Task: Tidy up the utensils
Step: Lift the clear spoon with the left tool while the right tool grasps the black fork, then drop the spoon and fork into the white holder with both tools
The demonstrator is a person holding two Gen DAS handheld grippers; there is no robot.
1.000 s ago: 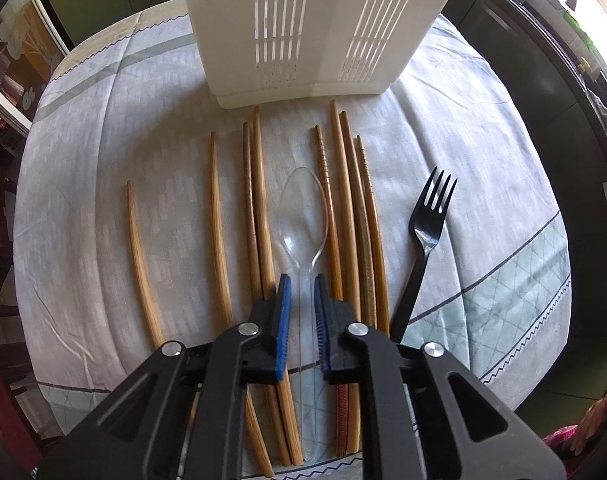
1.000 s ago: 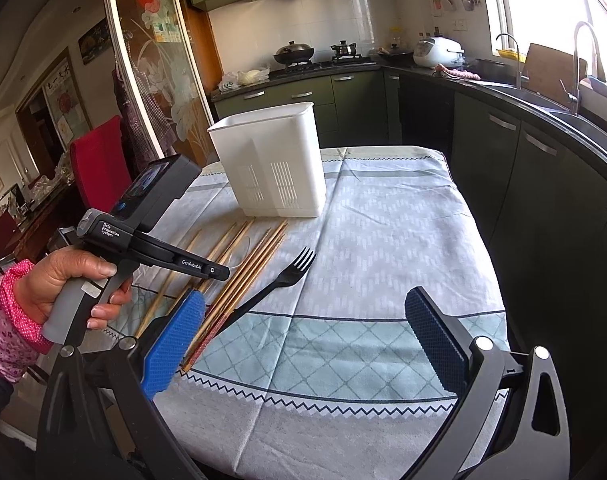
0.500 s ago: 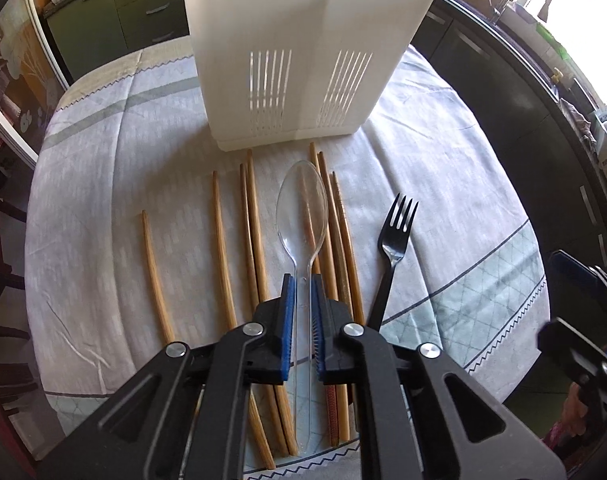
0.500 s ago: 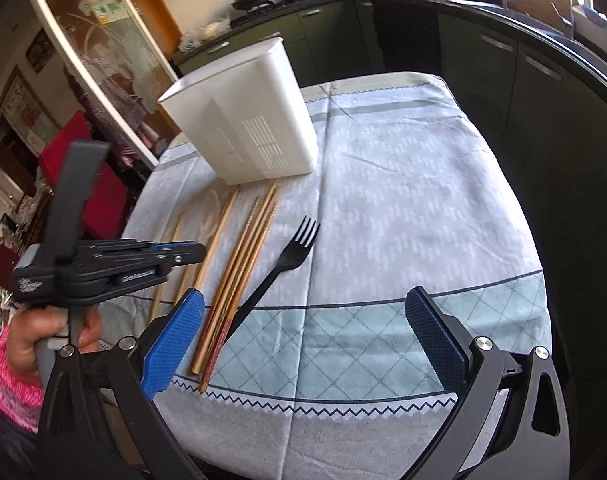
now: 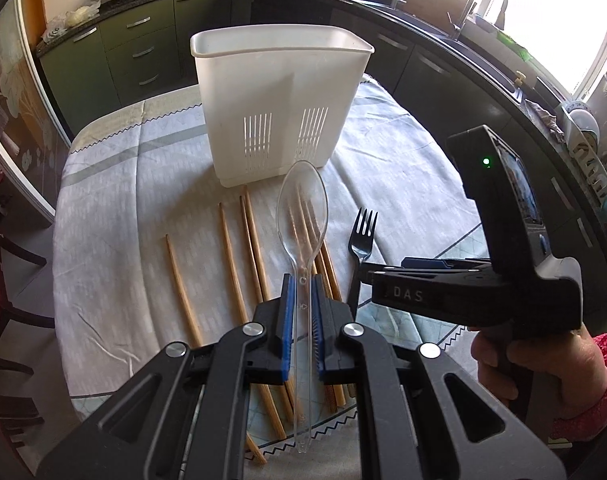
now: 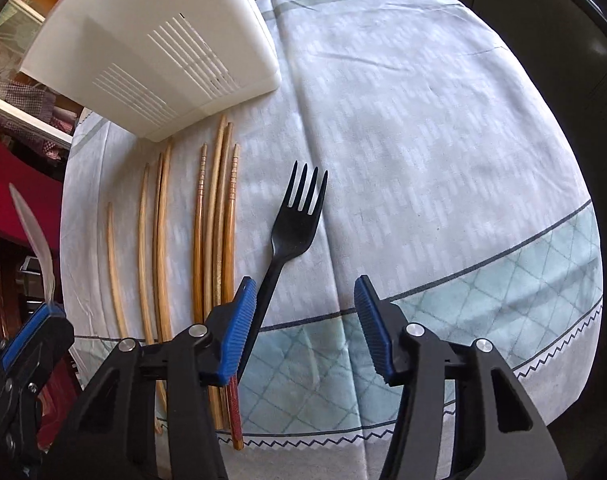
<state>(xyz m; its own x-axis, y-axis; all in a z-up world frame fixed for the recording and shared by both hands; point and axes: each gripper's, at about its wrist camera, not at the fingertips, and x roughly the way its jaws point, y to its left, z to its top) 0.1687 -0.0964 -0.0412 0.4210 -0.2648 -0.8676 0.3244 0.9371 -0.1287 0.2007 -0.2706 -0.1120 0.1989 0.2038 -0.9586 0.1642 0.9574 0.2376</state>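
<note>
Left-wrist view: at lower centre the left claw (image 5: 302,312) was clamped on the handle of the clear plastic spoon (image 5: 302,216), held clear of the bench (image 5: 115,184) with its bowl aimed at the white utensil holder (image 5: 279,100) at upper centre. The holder's interior, as far as visible, showed nothing inside. The step in hand was judged to be carrying the spoon to the holder; the next move would call for raising it over the rim and turning it to drop in. Right-wrist view: from left to centre the wooden chopsticks (image 6: 207,240) and the black fork (image 6: 293,232) lay on the bench below the holder; at lower centre the right claw (image 6: 305,328) stood apart, empty, its left pad over the fork's handle.
</note>
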